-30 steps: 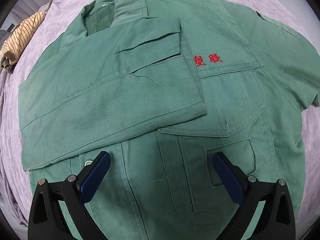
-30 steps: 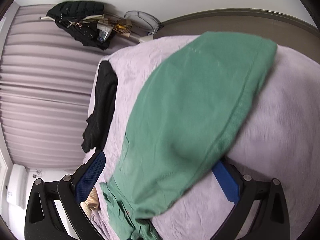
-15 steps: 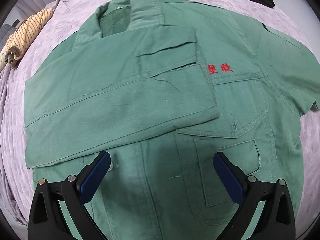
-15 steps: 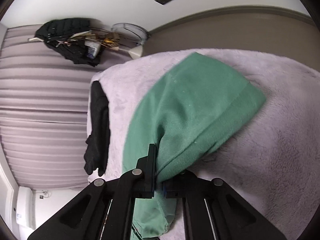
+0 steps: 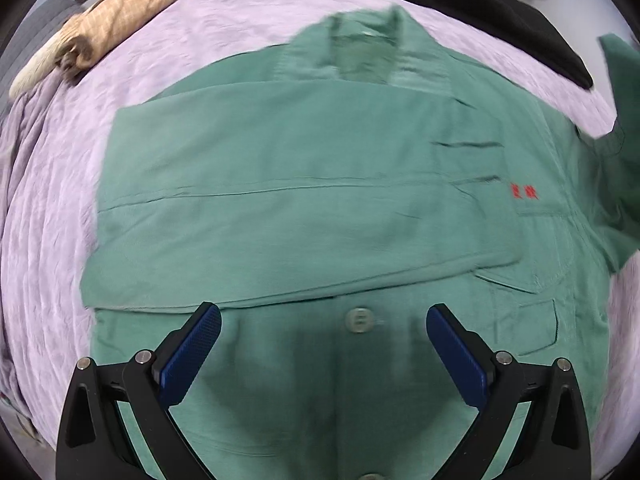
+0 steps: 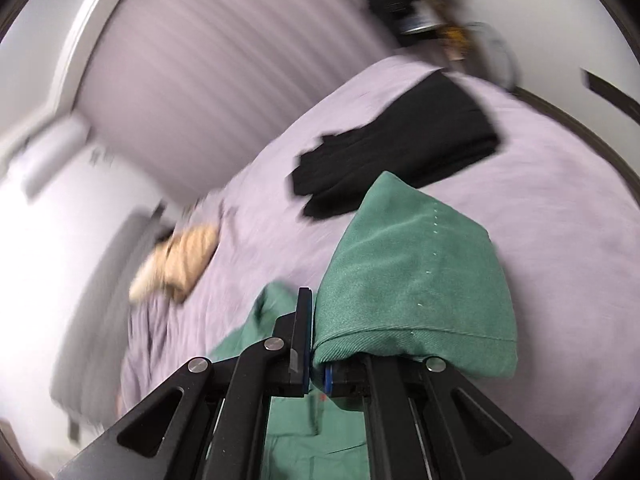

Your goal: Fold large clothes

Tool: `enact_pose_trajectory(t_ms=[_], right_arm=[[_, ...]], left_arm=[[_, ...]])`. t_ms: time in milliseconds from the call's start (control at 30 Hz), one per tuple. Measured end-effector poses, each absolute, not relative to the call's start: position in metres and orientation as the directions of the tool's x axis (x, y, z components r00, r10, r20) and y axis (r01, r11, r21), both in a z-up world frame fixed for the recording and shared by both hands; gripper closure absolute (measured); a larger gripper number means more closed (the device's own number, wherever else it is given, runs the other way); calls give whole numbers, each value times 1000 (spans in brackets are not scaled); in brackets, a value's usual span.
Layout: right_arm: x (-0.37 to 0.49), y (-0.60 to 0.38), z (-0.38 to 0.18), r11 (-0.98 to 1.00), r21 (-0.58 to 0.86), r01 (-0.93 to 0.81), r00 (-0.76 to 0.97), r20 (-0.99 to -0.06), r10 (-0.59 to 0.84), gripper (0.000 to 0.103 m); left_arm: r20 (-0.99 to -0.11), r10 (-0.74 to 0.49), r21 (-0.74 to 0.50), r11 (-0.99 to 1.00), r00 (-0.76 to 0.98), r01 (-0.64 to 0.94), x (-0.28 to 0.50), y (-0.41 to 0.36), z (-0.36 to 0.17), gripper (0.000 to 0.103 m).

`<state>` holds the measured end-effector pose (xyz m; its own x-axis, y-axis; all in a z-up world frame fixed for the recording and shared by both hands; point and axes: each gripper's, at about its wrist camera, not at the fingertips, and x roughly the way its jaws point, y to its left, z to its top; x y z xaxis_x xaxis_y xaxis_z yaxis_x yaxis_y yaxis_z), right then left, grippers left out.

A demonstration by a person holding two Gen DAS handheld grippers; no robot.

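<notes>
Clamped now on the cuff end of the green sleeve, the right gripper, where a second ago its blue pads stood wide apart on either side of that cloth; fabric pinched between pads drawn together and draped forward over the right-hand finger. Lifted clear of the lilac bedspread, with heavy blur in the background, so probably mid-swing; in the left wrist view a green flap raised at the far right edge, presumably this same sleeve. Taken as the start of the second sleeve fold, to be carried across the chest. Spread wide and empty, the left gripper, hanging low over the lower front of the green work jacket, pads flanking a placket button, contact with the cloth not certain. Shifted since a second ago toward the jacket's centre line. Beyond it, the first sleeve already folded flat across the chest, red embroidered characters just past its cuff, collar further up. Jacket lying face up on the bedspread, a black garment and a tan striped garment well apart near the far edge.
</notes>
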<state>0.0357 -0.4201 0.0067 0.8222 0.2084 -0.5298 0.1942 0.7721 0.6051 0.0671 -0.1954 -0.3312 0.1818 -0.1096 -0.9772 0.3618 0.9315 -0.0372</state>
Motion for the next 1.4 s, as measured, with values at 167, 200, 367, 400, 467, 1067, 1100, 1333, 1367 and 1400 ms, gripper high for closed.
enact_pose_trajectory(t_ms=[167, 200, 367, 400, 467, 1067, 1100, 1333, 1367, 1400], right_arm=[[102, -283, -54, 853, 515, 85, 680, -655, 329, 98], [113, -259, -77, 855, 512, 83, 640, -685, 348, 98], [147, -219, -168, 859, 469, 204, 482, -812, 328, 90], [146, -224, -174, 836, 500, 228, 482, -804, 350, 83], [136, -237, -172, 785, 560, 263, 508, -773, 380, 57], [166, -100, -133, 993, 59, -107, 405, -909, 97, 65], [164, -91, -140, 989, 53, -141, 382, -918, 104, 55], [111, -140, -134, 942, 335, 14, 361, -880, 308, 43], [99, -164, -136, 909, 405, 96, 371, -862, 345, 40], [87, -188, -138, 871, 459, 173, 387, -845, 368, 39]], left_arm=[[-971, -77, -11, 961, 227, 278, 82, -140, -326, 0], [-972, -71, -9, 964, 226, 266, 88, -121, -323, 0], [-978, -72, -26, 972, 195, 233, 86, -55, -312, 0], [-978, -78, -31, 972, 193, 232, 85, -50, -310, 0], [-977, -88, -41, 971, 194, 234, 82, -40, -307, 0], [-974, -26, -2, 995, 226, 103, 98, 57, -294, 0], [-975, -33, -13, 996, 221, 93, 100, 61, -294, 0], [-948, -279, -253, 952, 153, 172, 109, 19, -283, 0], [-934, -329, -300, 934, 138, 196, 112, 4, -282, 0], [-925, -361, -330, 919, 123, 217, 112, -11, -279, 0]])
